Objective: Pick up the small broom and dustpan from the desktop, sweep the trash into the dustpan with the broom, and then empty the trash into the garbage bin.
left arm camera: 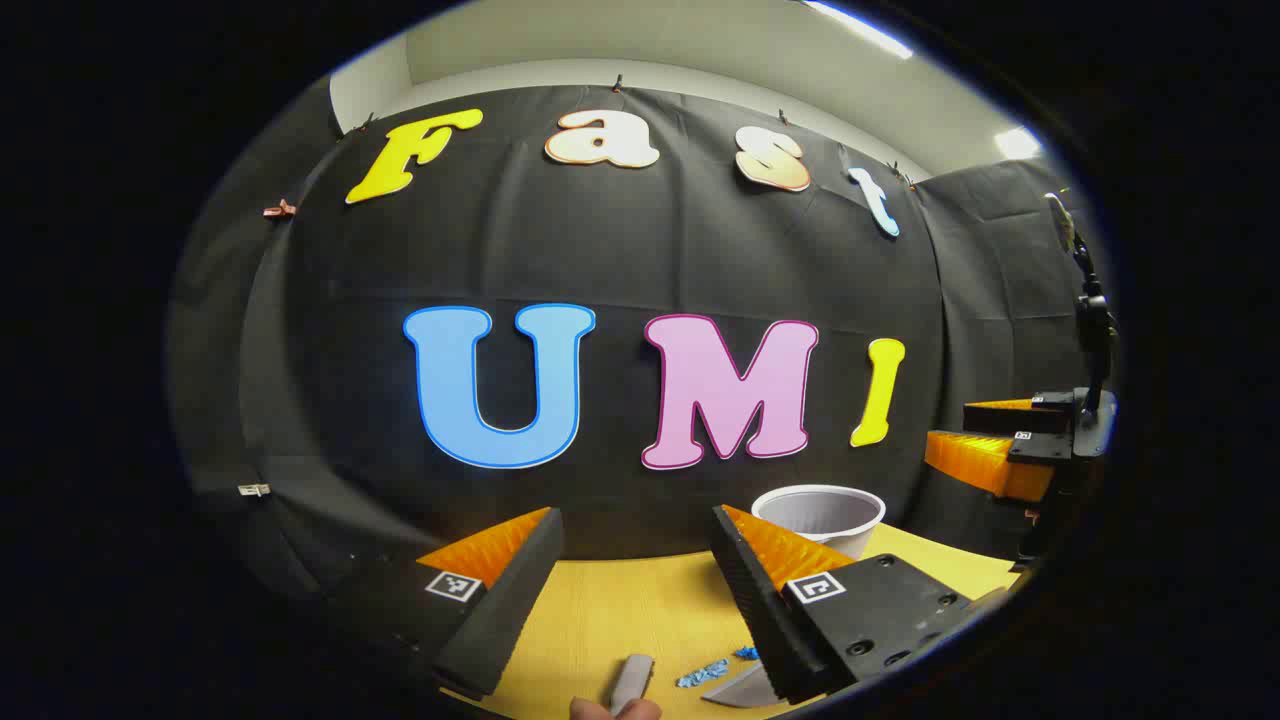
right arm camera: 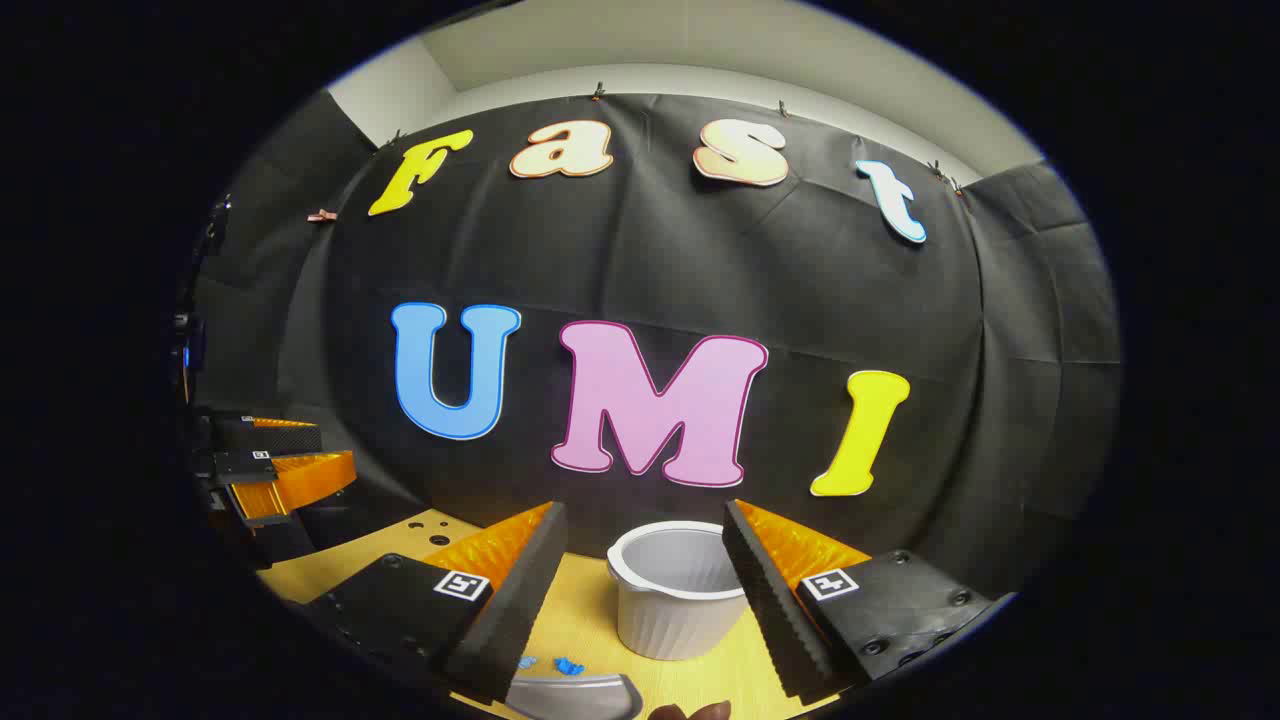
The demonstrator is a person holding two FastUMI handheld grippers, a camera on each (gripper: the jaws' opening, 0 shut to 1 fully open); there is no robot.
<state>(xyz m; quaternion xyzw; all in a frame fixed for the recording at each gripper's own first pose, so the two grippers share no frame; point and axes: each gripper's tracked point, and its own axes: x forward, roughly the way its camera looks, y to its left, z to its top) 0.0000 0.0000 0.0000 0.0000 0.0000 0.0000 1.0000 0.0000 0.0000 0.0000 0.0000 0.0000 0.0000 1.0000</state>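
Observation:
My left gripper (left arm camera: 635,520) is open above the yellow desktop (left arm camera: 600,610) with nothing between its fingers. Below it lie a short grey handle (left arm camera: 632,682), blue trash scraps (left arm camera: 705,672) and a grey curved piece (left arm camera: 740,688) that looks like the dustpan. The white garbage bin (left arm camera: 820,510) stands behind its right finger. In the right gripper view, my right gripper (right arm camera: 645,515) is also open and empty, with the bin (right arm camera: 675,600) upright on the desk beyond its fingers. Blue scraps (right arm camera: 560,664) and the grey dustpan rim (right arm camera: 580,695) lie at the bottom edge.
Each gripper appears in the other's view, held in the air: the right gripper (left arm camera: 950,422) at the far right, the left gripper (right arm camera: 335,447) at the far left. A fingertip (left arm camera: 610,708) pokes in at the bottom. The booth's black cloth closes off the desk's back edge.

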